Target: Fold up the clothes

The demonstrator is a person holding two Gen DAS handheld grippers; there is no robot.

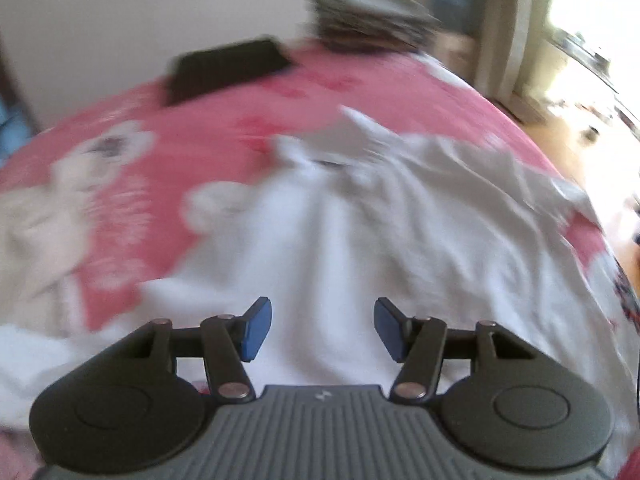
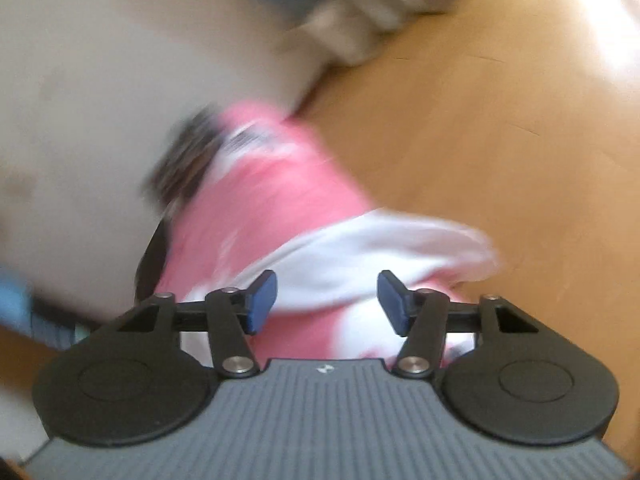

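White garment (image 1: 400,216): spread crumpled on the pink bedspread (image 1: 208,120), one edge hanging toward the wooden floor (image 2: 460,120).
Left gripper (image 1: 322,330): jaws wide, holding nothing, above the cloth (view blurred).
Right gripper (image 2: 327,303): jaws wide, empty, over the bed's edge.
Dark flat object (image 1: 228,70): farther back on the bedspread.

Left gripper (image 1: 322,328) near and central, blue pads (image 1: 256,330) spread wide with nothing between them, above a rumpled white garment (image 1: 384,216) spread over a pink bedspread (image 1: 200,120) with white printed figures. Dark flat rectangular object (image 1: 228,70) far left on the bedspread; blurred grey folded stack (image 1: 368,16) far centre; bright window (image 1: 592,20) far right
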